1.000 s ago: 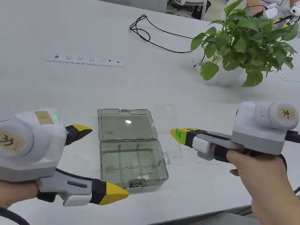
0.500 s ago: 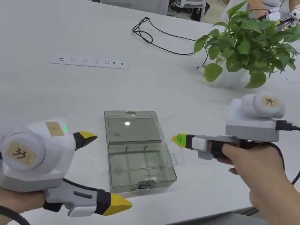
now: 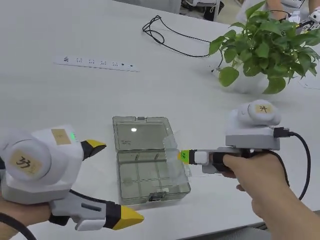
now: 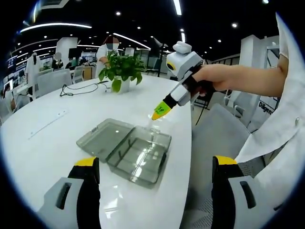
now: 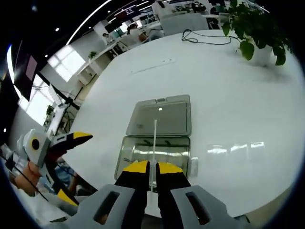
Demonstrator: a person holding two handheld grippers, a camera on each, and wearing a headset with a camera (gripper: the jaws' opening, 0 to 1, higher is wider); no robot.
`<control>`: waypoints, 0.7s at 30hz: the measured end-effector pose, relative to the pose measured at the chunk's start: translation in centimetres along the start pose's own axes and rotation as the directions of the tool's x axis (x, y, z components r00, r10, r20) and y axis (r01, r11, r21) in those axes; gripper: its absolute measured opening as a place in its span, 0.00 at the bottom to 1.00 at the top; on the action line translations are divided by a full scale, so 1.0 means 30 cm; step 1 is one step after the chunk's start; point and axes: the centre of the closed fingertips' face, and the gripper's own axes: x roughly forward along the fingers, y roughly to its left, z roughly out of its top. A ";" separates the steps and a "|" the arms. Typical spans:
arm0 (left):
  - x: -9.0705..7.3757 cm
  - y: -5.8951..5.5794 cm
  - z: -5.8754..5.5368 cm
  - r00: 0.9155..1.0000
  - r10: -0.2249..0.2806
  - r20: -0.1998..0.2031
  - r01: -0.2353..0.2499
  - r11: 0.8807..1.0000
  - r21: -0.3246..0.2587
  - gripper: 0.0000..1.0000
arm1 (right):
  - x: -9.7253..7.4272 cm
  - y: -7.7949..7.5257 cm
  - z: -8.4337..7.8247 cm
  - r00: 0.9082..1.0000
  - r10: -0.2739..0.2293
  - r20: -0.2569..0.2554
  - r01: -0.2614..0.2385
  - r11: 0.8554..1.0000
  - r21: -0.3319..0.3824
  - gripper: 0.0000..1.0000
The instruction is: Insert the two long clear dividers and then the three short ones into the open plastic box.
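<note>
One clear divider (image 5: 155, 138) stands pinched between the jaws of your right gripper (image 5: 152, 168) over the open plastic box (image 3: 140, 137); your left gripper (image 3: 113, 181) hovers beside it, jaws spread wide.

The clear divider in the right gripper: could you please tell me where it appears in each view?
Head view: the clear divider sits at centre, over the right edge of the open plastic box, held by the right gripper.
Left gripper view: centre, just under that gripper's yellow tip, above the box.
Right gripper view: lower centre, a thin edge-on line rising from the shut jaws.
Shared landmark: the box.
</note>
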 end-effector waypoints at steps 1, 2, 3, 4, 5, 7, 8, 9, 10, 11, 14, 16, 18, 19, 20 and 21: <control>0.001 0.001 -0.002 1.000 -0.001 -0.001 0.001 1.000 -0.002 1.00 | 0.006 -0.005 -0.001 1.000 -0.002 -0.003 0.002 1.000 0.007 0.07; 0.002 0.002 -0.002 1.000 0.000 0.000 0.000 1.000 -0.005 1.00 | 0.009 -0.007 -0.002 1.000 -0.002 -0.008 0.002 1.000 0.014 0.07; 0.002 0.003 -0.001 1.000 0.000 0.002 0.000 1.000 -0.007 1.00 | 0.012 -0.008 -0.001 1.000 -0.001 -0.010 0.002 1.000 0.018 0.07; 0.002 0.005 0.000 1.000 0.000 0.007 0.000 1.000 -0.009 1.00 | 0.016 -0.010 0.001 1.000 -0.001 -0.015 0.002 1.000 0.028 0.07; 0.002 0.005 0.000 1.000 0.000 0.007 0.000 1.000 -0.011 1.00 | 0.019 -0.011 0.001 1.000 -0.002 -0.020 0.002 0.999 0.034 0.07; 0.002 0.006 -0.002 1.000 0.000 0.005 0.000 1.000 -0.015 1.00 | 0.027 -0.018 -0.005 0.999 -0.007 -0.039 0.008 0.999 0.044 0.07; 0.002 0.008 -0.003 1.000 0.000 0.006 0.000 1.000 -0.017 1.00 | 0.029 -0.022 -0.010 0.999 -0.010 -0.047 0.012 0.999 0.051 0.07; 0.002 0.008 -0.003 1.000 0.000 0.007 0.000 1.000 -0.018 1.00 | 0.030 -0.024 -0.014 0.999 -0.010 -0.053 0.013 0.998 0.055 0.07; 0.001 0.010 -0.003 1.000 0.001 0.009 0.000 1.000 -0.021 1.00 | 0.031 -0.022 -0.018 0.998 -0.008 -0.058 0.011 0.998 0.062 0.07; 0.001 0.011 -0.002 1.000 0.001 0.013 -0.001 1.000 -0.024 1.00 | 0.032 -0.021 -0.020 0.998 -0.008 -0.061 0.012 0.998 0.065 0.07; 0.003 0.013 -0.002 1.000 -0.002 0.017 0.002 1.000 -0.031 1.00 | 0.040 -0.028 -0.027 0.997 -0.014 -0.080 0.020 0.997 0.070 0.07; 0.006 0.014 -0.002 1.000 -0.004 0.017 0.005 1.000 -0.028 1.00 | 0.049 -0.041 -0.031 0.996 -0.021 -0.092 0.028 0.997 0.074 0.07; 0.009 0.014 -0.001 1.000 -0.007 0.021 0.008 0.999 -0.034 1.00 | 0.058 -0.045 -0.037 0.994 -0.019 -0.105 0.027 0.996 0.081 0.07; 0.011 0.015 0.000 1.000 -0.009 0.023 0.009 0.999 -0.033 1.00 | 0.063 -0.047 -0.042 0.993 -0.022 -0.113 0.032 0.996 0.081 0.07; 0.012 0.015 -0.001 1.000 -0.009 0.023 0.010 0.999 -0.032 1.00 | 0.076 -0.059 -0.046 0.993 -0.025 -0.119 0.034 0.996 0.079 0.07; 0.013 0.014 -0.001 1.000 -0.011 0.023 0.012 0.999 -0.031 1.00 | 0.082 -0.063 -0.048 0.992 -0.025 -0.123 0.035 0.996 0.077 0.07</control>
